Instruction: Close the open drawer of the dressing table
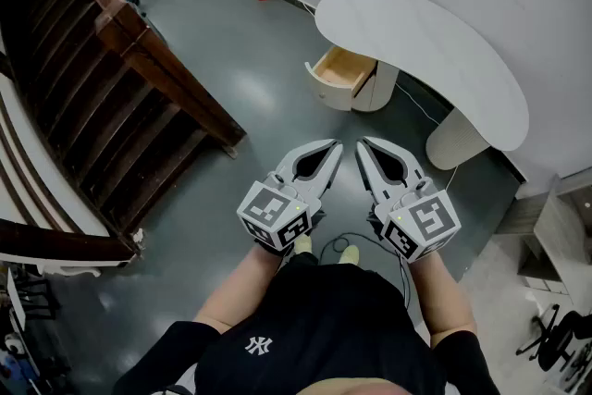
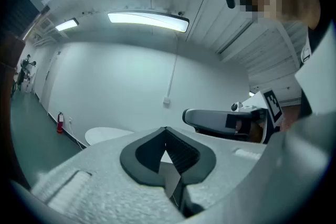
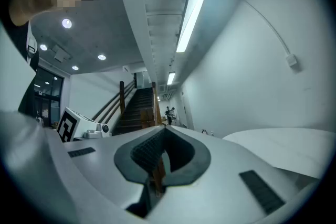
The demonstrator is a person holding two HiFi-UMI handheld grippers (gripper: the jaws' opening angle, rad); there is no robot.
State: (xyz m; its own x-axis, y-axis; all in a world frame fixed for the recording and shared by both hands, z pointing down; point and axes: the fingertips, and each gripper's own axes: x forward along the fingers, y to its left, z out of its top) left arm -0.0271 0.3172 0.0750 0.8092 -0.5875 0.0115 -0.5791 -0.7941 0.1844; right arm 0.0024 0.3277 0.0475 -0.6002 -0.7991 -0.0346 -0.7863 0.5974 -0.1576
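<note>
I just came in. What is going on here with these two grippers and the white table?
A person holds a gripper in each hand. The left gripper and the right gripper are both shut and empty, side by side in front of the body. The dressing table stands ahead by the wall, well apart from them, with its drawer open. Nothing touches the drawer, so closing it has not begun.

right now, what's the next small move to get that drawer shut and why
Probably step toward the dressing table and bring one gripper to the front of the drawer. It stands pulled out, wooden inside showing, with bare floor between it and both grippers. The left gripper and right gripper are shut and empty, so shut tips could likely push it in.
</note>
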